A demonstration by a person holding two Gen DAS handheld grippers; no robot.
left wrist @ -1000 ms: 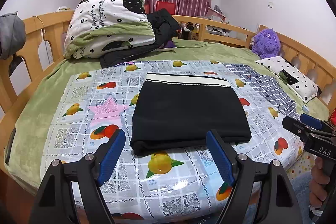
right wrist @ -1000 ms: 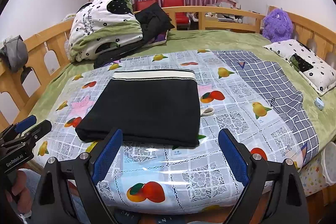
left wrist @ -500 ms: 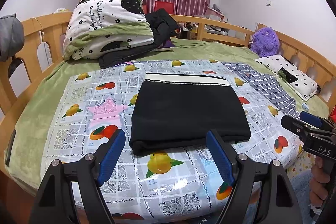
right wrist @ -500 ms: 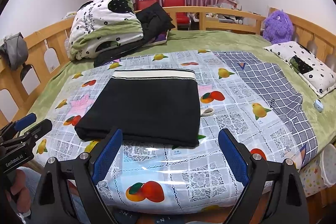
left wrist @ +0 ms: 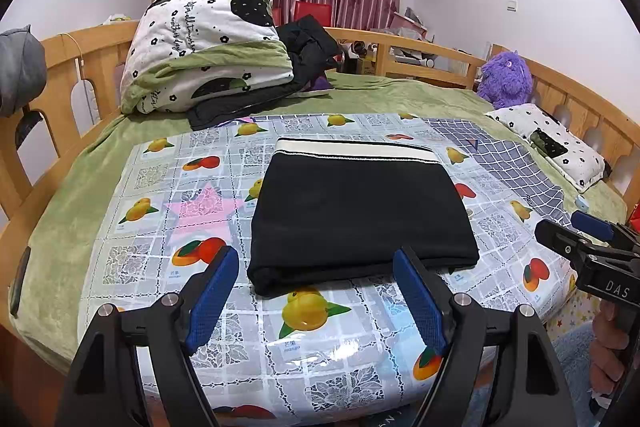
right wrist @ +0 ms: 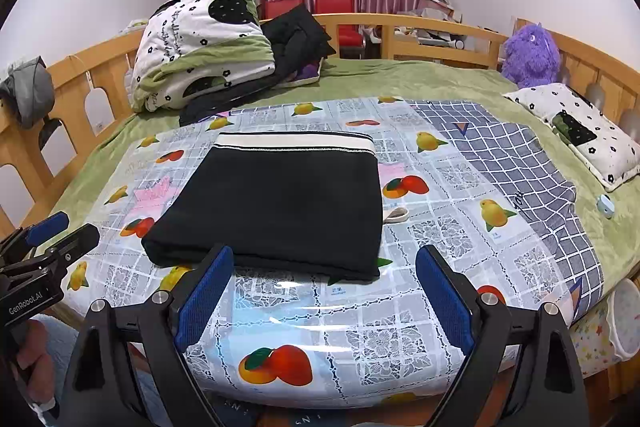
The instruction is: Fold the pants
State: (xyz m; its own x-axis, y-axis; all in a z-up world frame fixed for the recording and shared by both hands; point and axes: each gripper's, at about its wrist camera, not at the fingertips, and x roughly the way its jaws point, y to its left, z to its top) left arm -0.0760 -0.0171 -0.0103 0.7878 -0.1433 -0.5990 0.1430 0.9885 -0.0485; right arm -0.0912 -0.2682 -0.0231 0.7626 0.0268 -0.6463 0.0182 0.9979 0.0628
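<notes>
While hovering just short of the near fold, poised with blue pads spread wide and empty: left gripper (left wrist: 316, 291), tilted down toward the folded black pants (left wrist: 360, 215). Touching nothing, clear of the cloth, with the pants' near edge showing between the pads. Held from below by a hand (right wrist: 32, 359), seen at the left edge of the right wrist view.

Likewise parted wide and empty: right gripper (right wrist: 320, 295), angled down, just short of the pants' near right corner, apart from the fabric. Gripped by fingers (left wrist: 606, 355) seen at the right edge of the left wrist view.

Lying flat as a neat rectangle on the fruit-print plastic sheet (right wrist: 440, 227), cream waistband (right wrist: 294, 142) at the far side from both grippers. Beyond the pants, a folded quilt (left wrist: 204, 47) and dark clothing; far right of the pants, a purple plush toy (right wrist: 530, 55) and a spotted pillow (right wrist: 580, 127).
</notes>
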